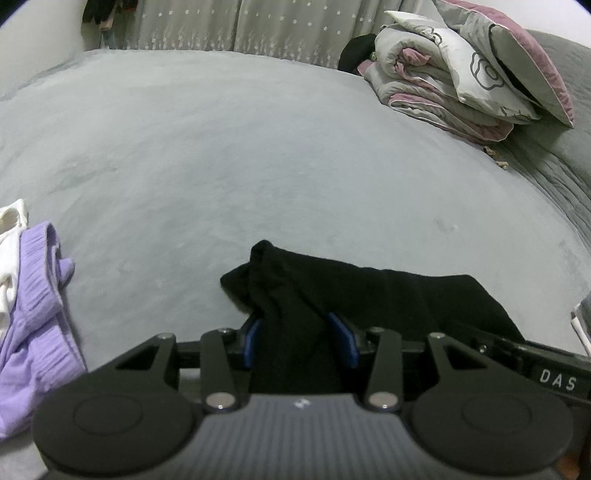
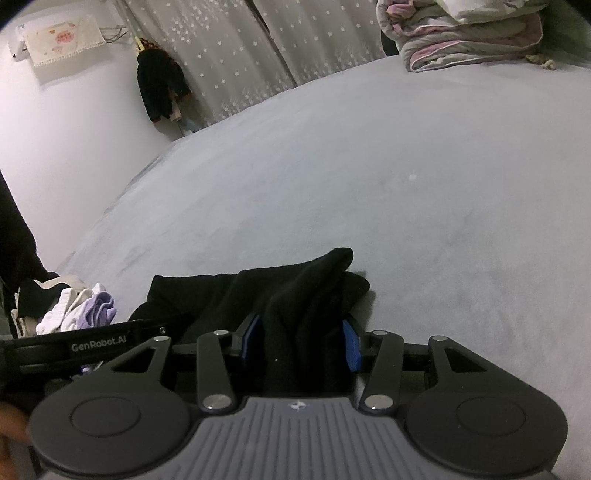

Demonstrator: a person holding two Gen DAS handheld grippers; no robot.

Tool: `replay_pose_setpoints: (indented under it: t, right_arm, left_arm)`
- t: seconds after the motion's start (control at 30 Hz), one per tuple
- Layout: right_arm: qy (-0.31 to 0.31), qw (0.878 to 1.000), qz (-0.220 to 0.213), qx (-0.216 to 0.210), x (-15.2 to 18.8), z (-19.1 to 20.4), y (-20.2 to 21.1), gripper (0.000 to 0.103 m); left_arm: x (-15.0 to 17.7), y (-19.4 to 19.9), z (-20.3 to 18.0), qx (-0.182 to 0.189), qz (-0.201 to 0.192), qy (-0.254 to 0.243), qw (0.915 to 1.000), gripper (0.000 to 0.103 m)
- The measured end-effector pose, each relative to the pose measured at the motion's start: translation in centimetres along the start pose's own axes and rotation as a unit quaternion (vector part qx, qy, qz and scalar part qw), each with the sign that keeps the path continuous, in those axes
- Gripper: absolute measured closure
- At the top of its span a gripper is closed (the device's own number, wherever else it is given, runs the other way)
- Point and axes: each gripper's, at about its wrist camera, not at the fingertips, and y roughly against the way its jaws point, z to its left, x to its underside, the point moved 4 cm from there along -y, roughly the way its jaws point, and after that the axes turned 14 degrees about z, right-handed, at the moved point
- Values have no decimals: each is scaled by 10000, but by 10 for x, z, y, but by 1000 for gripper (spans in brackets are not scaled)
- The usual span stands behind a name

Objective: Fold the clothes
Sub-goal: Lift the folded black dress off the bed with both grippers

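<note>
Grey bed [image 1: 229, 155] fills both views; star-print curtain [image 1: 280, 26] behind, folded quilt [image 1: 443, 88] at far corner. Left tongs [image 1: 300, 338] partly closed, blue pads pinching bunched black garment [image 1: 369, 295]. Right tongs [image 2: 300, 339] likewise clamped on same garment [image 2: 295, 295], other end. Garment stretched between the two, long axis running side to side, low over near edge of bed. Purple clothing [image 1: 33, 325] heaped at left, just beside white piece [image 1: 9, 236].
</note>
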Motion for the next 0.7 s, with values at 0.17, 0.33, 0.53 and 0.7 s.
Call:
replay_pose_setpoints:
  t: [0.17, 0.33, 0.53, 0.7]
  right_arm:
    - [50, 10000, -25, 75, 1, 2, -1, 56]
    - [162, 9998, -25, 102, 2, 7, 0, 76]
    - [535, 9976, -124, 416, 1, 19, 7, 80]
    - [846, 9944, -256, 574, 0, 31, 16, 80]
  left_arm:
    - [1, 1, -3, 4, -34, -46, 10000, 71]
    - [2, 5, -9, -67, -46, -134, 9999, 84]
    - [1, 17, -14, -173, -119, -136, 9997, 87]
    - [2, 33, -19, -130, -256, -124, 9995, 88]
